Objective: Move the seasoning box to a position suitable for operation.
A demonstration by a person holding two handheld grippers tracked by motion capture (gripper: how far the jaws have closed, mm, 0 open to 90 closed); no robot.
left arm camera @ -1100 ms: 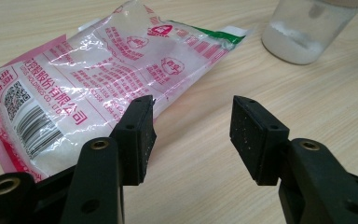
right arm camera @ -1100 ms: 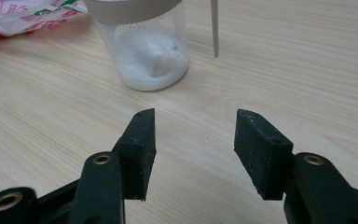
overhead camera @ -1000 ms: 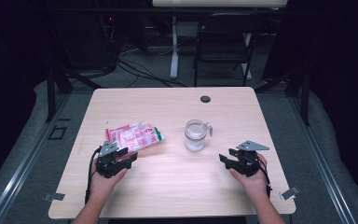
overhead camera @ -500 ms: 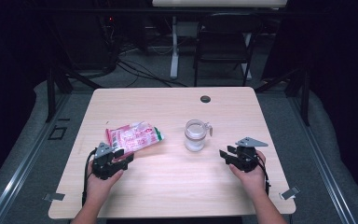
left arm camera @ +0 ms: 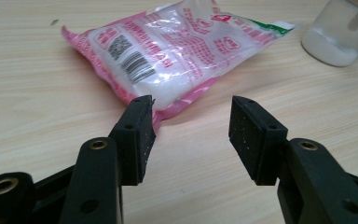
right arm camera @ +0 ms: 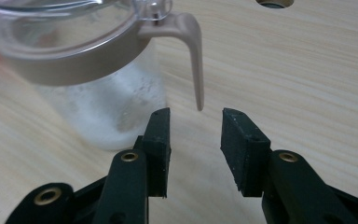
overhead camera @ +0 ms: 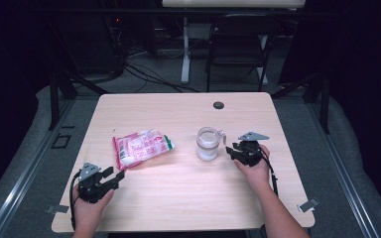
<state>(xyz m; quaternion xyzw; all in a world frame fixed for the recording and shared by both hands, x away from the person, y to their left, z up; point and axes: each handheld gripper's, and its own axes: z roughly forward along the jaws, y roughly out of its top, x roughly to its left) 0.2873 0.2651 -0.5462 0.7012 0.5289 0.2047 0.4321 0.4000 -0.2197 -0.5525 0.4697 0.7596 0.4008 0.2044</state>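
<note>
A pink and white sealed bag (overhead camera: pixel 141 147) of white grains lies left of the table's middle. A clear glass jar (overhead camera: pixel 207 144) with a tan lid rim and lever handle stands right of it, holding some white powder. My left gripper (overhead camera: pixel 115 176) stands open near the front left, short of the bag's near corner (left arm camera: pixel 168 105), with nothing between its pads. My right gripper (overhead camera: pixel 231 148) is open just right of the jar. Its jaws have just been closing. The tan handle (right arm camera: pixel 193 56) hangs just beyond the fingertips (right arm camera: pixel 161 123), untouched.
A dark round grommet hole (overhead camera: pixel 219 105) sits near the table's far edge. Behind the wooden table (overhead camera: pixel 178 198) stand a folding chair (overhead camera: pixel 238 44) and cables on the floor. Two small clips lie on the floor by the front corners.
My left gripper has drawn back from the bag toward the front left corner. My right gripper has moved forward and left up to the jar, its jaws narrower.
</note>
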